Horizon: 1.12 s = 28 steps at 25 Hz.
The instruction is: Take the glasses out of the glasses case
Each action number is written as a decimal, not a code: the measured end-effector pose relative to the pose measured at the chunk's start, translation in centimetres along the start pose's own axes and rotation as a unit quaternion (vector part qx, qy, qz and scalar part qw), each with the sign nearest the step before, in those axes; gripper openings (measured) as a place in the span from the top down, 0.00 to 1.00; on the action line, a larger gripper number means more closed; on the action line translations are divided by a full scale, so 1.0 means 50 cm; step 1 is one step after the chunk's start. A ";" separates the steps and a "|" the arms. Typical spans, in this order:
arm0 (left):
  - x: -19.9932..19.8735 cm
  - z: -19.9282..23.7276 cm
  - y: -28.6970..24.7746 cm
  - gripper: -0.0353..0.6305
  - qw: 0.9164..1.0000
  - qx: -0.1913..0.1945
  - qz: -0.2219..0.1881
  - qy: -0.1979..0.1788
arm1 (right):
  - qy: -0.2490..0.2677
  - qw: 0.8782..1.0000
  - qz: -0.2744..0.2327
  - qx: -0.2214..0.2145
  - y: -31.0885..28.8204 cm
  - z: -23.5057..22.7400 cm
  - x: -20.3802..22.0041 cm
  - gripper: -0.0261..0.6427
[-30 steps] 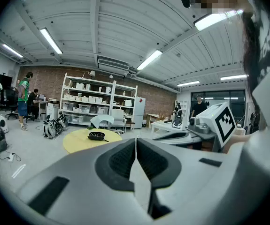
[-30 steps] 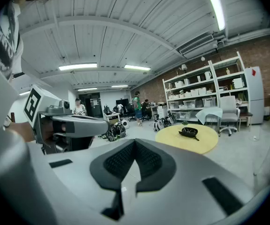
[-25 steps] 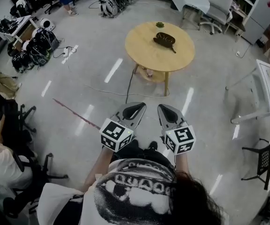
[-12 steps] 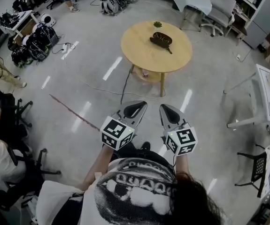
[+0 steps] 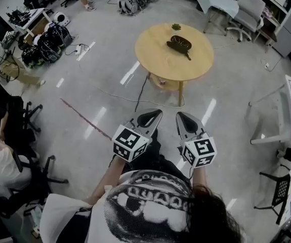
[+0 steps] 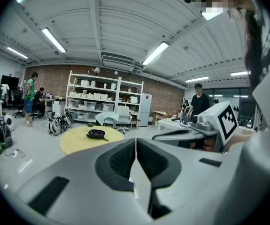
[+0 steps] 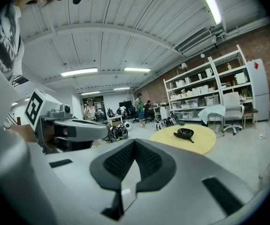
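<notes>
A: My left gripper [image 5: 148, 119] and right gripper [image 5: 185, 121], head view: both pressed together, empty. The glasses case [image 5: 179, 43] sits on the round table [image 5: 153, 59], well ahead.
B: Gripper views agree. The glasses [image 7: 185, 131] inside are probably light and fragile: I'd pinch the bridge.

The round table [image 5: 158, 62] has a pale wooden top, matt. The glasses case [image 5: 179, 44] on it looks dark and faintly glossy. The floor [image 5: 102, 92] is smooth and shiny. The left gripper [image 5: 150, 117] and right gripper [image 5: 184, 120] have matt grey plastic shells and black ribbed pads [image 6: 120, 159].
</notes>
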<state>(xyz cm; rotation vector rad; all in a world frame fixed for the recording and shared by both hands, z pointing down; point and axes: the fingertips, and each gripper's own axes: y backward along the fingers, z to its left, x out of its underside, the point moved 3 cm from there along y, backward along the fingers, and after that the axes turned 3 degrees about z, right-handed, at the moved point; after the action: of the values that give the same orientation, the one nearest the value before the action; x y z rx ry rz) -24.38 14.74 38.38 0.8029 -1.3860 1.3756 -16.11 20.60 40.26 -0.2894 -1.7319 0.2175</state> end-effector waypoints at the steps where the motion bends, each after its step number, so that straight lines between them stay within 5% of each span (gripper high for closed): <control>1: -0.003 0.007 -0.009 0.92 1.000 0.000 -0.001 0.000 | -0.001 1.000 -0.001 -0.001 -0.006 -0.006 0.001 0.97; 10: -0.021 0.077 -0.150 0.92 1.000 0.020 0.005 0.003 | -0.017 1.000 0.002 0.017 -0.079 -0.129 -0.009 0.97; 28: -0.143 0.377 -0.465 0.92 0.998 0.058 0.019 0.011 | -0.046 0.997 0.034 0.044 -0.395 -0.398 -0.131 0.97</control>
<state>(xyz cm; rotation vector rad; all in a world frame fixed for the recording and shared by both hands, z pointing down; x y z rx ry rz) -4.04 -8.11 41.56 0.8378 -1.3194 1.5019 3.15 -0.51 43.70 -0.2776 -1.7994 0.3608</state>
